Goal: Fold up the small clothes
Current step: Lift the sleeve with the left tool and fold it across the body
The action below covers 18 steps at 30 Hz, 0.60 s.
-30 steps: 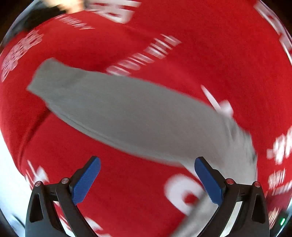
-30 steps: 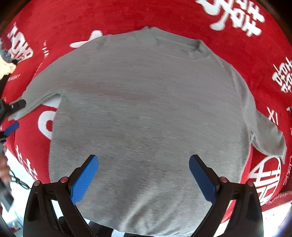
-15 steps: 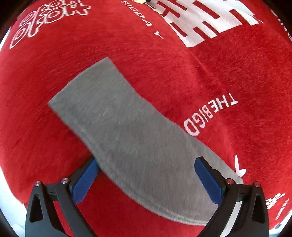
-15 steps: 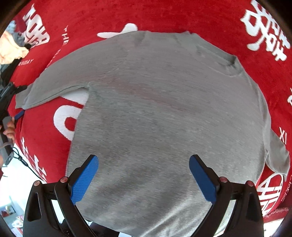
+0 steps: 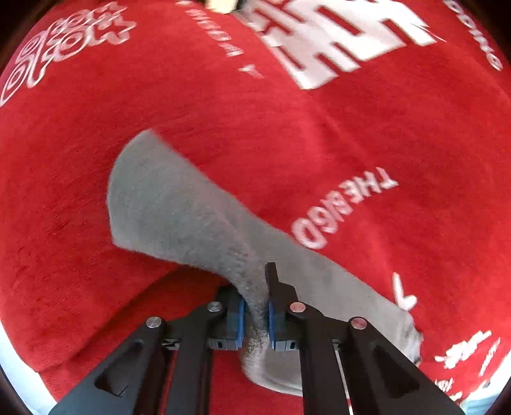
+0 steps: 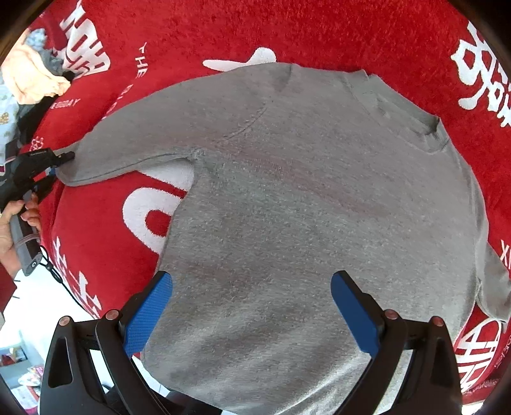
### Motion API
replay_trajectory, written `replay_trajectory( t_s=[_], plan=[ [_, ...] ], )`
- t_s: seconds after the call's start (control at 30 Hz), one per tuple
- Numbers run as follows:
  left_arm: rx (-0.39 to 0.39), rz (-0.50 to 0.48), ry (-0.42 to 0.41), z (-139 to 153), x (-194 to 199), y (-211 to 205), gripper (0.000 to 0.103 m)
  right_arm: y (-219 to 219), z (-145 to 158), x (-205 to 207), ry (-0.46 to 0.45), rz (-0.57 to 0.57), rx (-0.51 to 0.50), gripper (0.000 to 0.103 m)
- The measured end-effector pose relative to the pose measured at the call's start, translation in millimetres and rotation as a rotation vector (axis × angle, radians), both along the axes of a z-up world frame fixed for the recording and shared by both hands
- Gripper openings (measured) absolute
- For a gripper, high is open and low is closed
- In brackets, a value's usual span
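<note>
A small grey long-sleeved shirt point(image 6: 303, 207) lies flat on a red cloth with white lettering point(image 6: 319, 28), neck at the far right. My left gripper point(image 5: 256, 314) is shut on the shirt's left sleeve point(image 5: 179, 210), pinching the fabric into a ridge between the blue pads. In the right wrist view the left gripper point(image 6: 60, 158) shows at the sleeve's cuff end. My right gripper point(image 6: 252, 306) is open and empty, hovering over the shirt's lower body near the hem.
The red cloth point(image 5: 319, 127) covers the whole surface. A pile of other clothes, peach and grey point(image 6: 32, 76), lies at the far left. The cloth's near edge drops off at the lower left point(image 6: 38, 313).
My left gripper has moved onto the sleeve and shut on it, lifting a fold of fabric. My right gripper has drifted slightly and stays open.
</note>
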<state>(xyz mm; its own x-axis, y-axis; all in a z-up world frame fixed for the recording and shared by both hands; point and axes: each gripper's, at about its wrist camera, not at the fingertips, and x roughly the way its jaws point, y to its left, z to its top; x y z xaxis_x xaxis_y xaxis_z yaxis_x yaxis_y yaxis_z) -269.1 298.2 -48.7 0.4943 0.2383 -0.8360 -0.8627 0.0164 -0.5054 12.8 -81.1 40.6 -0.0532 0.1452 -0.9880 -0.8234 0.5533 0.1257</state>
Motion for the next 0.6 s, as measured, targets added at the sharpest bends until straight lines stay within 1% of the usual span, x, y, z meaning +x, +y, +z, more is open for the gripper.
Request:
replay_trajectory(
  t_s=[0.1, 0.2, 0.27, 0.37, 0.47, 0.5, 0.53, 0.6],
  plan=[
    [0.040, -0.074, -0.045, 25, 25, -13, 0.012, -9, -2, 6, 0.021, -0.021, 0.008, 0.100],
    [0.074, -0.160, -0.111, 51, 62, -33, 0.012, -18, -2, 14, 0.030, -0.032, 0.020, 0.100],
    [0.100, -0.238, -0.153, 71, 98, -52, 0.012, -24, -2, 23, 0.033, -0.038, 0.026, 0.100],
    [0.111, -0.349, -0.225, 93, 154, -84, 0.012, -38, 4, 42, 0.026, -0.063, 0.043, 0.100],
    [0.104, -0.487, -0.287, 106, 223, -125, 0.012, -58, 8, 63, 0.016, -0.106, 0.050, 0.100],
    [0.099, -0.524, -0.299, 108, 242, -139, 0.012, -68, 9, 72, 0.011, -0.127, 0.051, 0.100],
    [0.085, -0.577, -0.308, 107, 270, -158, 0.012, -76, 10, 80, 0.008, -0.145, 0.051, 0.100],
    [0.058, -0.647, -0.319, 103, 298, -190, 0.012, -98, 12, 98, -0.001, -0.189, 0.049, 0.100]
  ],
)
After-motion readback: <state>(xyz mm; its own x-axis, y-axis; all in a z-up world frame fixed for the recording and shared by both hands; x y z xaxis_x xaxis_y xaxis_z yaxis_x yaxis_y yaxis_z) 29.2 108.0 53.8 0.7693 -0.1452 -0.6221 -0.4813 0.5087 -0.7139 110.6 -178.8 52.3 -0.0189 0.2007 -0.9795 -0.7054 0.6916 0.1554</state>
